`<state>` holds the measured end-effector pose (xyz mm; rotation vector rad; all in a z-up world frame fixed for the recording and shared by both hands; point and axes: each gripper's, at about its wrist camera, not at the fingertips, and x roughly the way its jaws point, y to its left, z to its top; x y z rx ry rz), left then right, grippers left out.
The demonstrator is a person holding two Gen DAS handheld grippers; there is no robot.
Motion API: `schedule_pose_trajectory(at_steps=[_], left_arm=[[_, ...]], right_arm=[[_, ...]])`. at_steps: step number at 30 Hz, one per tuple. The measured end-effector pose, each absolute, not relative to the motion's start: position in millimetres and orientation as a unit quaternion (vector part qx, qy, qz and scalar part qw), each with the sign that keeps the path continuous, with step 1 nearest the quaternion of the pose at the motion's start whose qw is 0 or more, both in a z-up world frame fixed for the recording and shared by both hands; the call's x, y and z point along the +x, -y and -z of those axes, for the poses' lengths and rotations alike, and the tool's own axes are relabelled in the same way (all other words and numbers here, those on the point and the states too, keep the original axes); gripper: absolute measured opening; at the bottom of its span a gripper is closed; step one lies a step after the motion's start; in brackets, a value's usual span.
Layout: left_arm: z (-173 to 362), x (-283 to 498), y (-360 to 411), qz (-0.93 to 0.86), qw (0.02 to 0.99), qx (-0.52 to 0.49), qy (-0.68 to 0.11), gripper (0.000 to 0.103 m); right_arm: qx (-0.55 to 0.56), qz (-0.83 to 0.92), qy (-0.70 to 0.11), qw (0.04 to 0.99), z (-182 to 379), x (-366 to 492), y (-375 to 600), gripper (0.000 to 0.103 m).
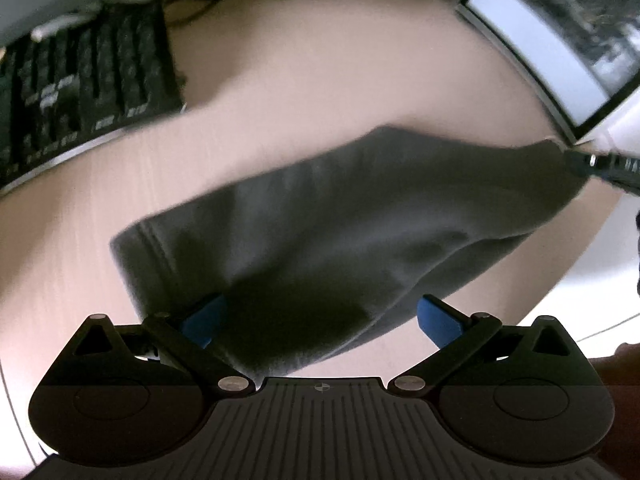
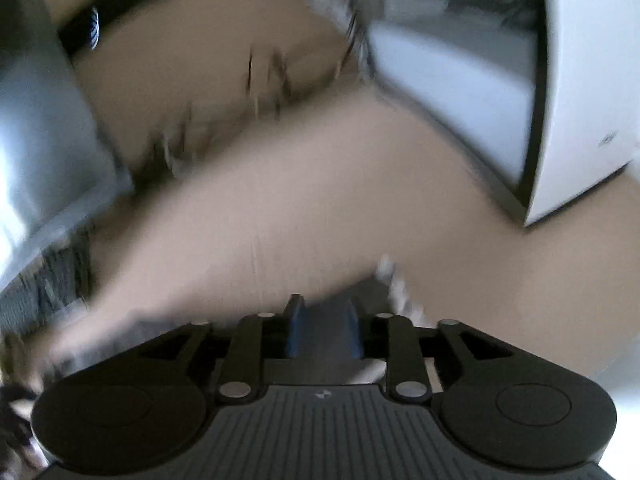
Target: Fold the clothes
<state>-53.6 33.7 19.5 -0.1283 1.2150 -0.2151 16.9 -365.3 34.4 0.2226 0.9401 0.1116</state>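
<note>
A dark gray cloth [image 1: 320, 232] hangs just above a light wooden table [image 1: 320, 60], stretched from the near left to the far right. The right gripper [image 2: 326, 330] has its two blue fingers [image 2: 294, 332] squeezed together on a corner of the cloth. In the left view that same gripper pokes in at the far right edge, pulling the corner up and out. That pull is likely why the cloth looks so long and tight. The left gripper [image 1: 320, 320] has its fingers wide apart. The near edge of the cloth sits between them, but they are not pinching it. It looks ready to close on that edge, so both ends can be lifted and laid over for a fold. A black keyboard [image 1: 80, 88] lies at the far left, and a screen [image 1: 540, 48] stands at the far right. Both views are blurry.
</note>
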Motion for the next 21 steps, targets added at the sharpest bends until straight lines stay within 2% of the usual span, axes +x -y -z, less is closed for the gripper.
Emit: schedule_pose_trajectory(at_steps=[4, 12, 21], left_arm=[[-17, -60, -38, 0.098, 0.822, -0.066, -0.556, 0.103], [-11, -53, -29, 0.076, 0.839, -0.044, -0.537, 0.103], [-7, -21, -24, 0.062, 0.854, -0.036, -0.516, 0.103]], right_arm=[[0.025, -0.077, -0.443, 0.893, -27, 11, 355, 0.024], [-0.066, -0.097, -0.41, 0.904, -14, 26, 345, 0.025], [-0.1, -0.12, -0.373, 0.915, -4, 64, 334, 0.025]])
